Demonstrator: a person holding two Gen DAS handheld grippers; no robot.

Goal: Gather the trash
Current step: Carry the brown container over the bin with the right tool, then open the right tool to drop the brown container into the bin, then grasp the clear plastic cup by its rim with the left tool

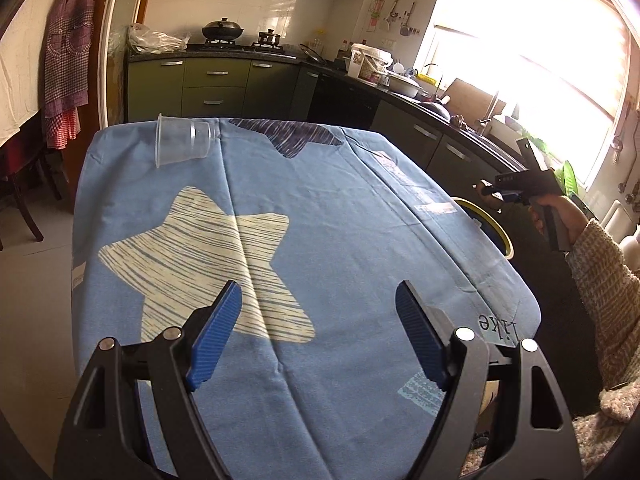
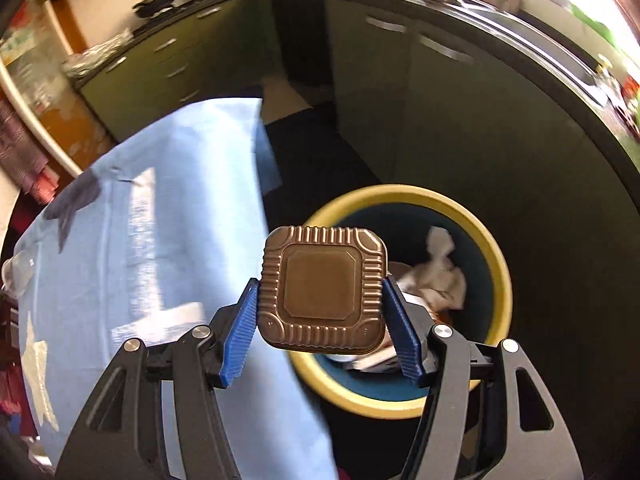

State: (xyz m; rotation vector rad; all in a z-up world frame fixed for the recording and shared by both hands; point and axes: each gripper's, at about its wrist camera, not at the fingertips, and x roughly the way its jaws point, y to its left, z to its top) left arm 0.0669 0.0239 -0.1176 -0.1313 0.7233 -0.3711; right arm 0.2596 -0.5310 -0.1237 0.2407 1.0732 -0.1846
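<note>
The foil tray (image 2: 323,289), mid-frame over the bin (image 2: 496,264), looks light and easy to dent. The right gripper (image 2: 322,320) pinches its sides. The left gripper (image 1: 320,336) is open, holding nothing.

We note a plastic cup (image 1: 182,140) lying on its side at the table's (image 1: 340,208) far left corner. The bin (image 2: 502,280) stands off the table's right edge, crumpled paper (image 2: 436,276) inside. A foil tray (image 2: 323,288) hangs over the bin's near rim.
</note>
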